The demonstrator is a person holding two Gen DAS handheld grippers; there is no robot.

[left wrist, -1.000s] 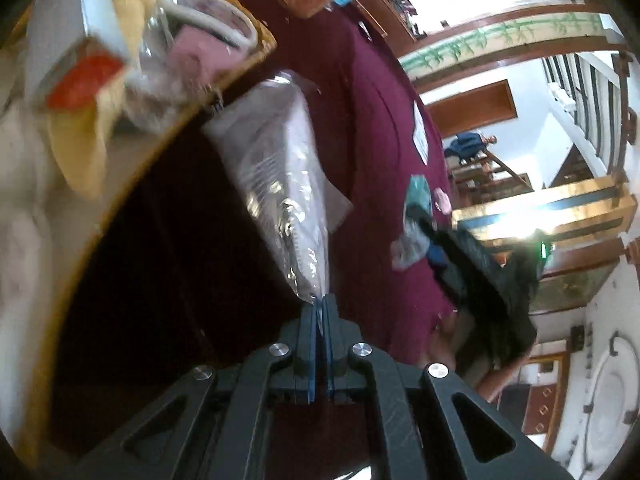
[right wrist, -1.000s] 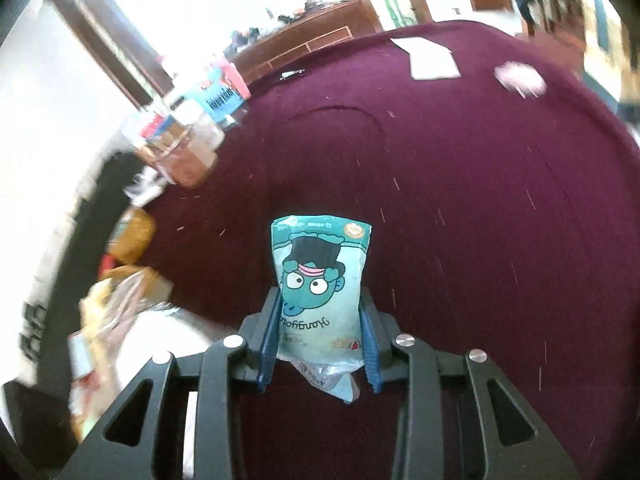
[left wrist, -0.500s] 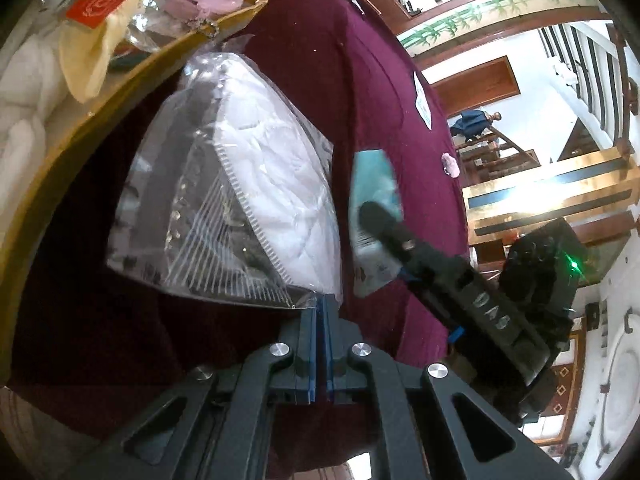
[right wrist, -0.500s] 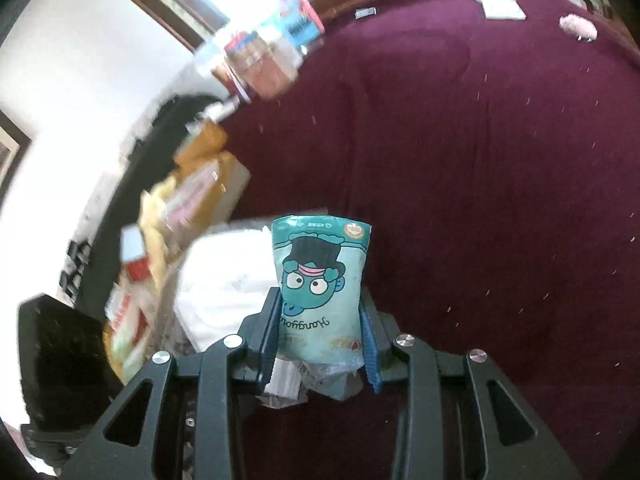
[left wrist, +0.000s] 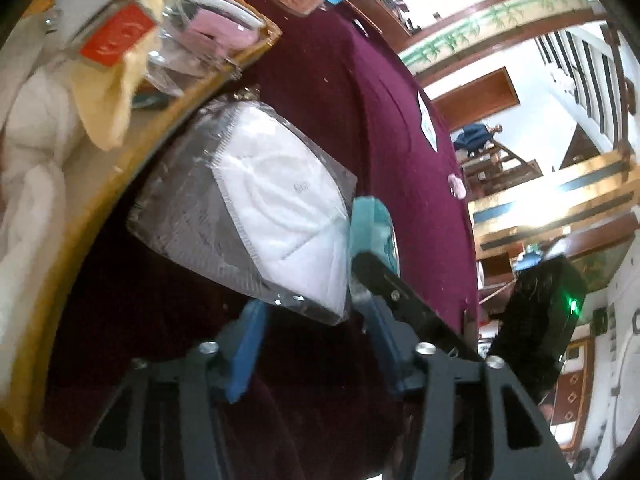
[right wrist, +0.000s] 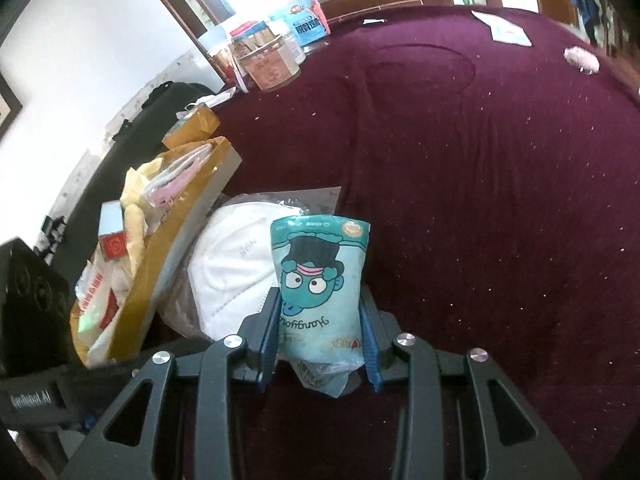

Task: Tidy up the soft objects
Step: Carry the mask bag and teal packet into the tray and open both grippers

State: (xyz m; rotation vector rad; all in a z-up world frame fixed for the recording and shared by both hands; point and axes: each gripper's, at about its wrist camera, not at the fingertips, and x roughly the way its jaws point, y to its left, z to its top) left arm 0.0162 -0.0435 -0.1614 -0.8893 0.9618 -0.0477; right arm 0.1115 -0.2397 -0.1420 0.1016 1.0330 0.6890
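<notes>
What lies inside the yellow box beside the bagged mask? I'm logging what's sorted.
In the yellow box: a bagged pink item, pale yellow cloth, a small red-and-white carton, and white padding. Anything beneath them is covered.

— Where is the bagged face mask [right wrist: 236,276] found?

— It is laid on the tabletop [right wrist: 460,184], just beside the tray [right wrist: 188,240], against the tray's right wall as seen from the right wrist view.

— What is held in the tray?

— A small box [right wrist: 112,236], a cloth [left wrist: 116,80] and other bagged items are piled in it.

— And the packet [right wrist: 320,292]?

— It is gripped upright between the fingers of the right hand-held gripper [right wrist: 318,344], just to the right of the mask and in front of it. The left hand-held gripper [left wrist: 316,344] is spread apart, with the mask's near corner seen between its fingers.

— What is placed farther back?

— Jars [right wrist: 272,64] and a carton [right wrist: 308,24] are set at the far edge, behind the tray. A card [right wrist: 506,32] and a small puff [right wrist: 580,58] are left at the far right, well apart from the rest.
</notes>
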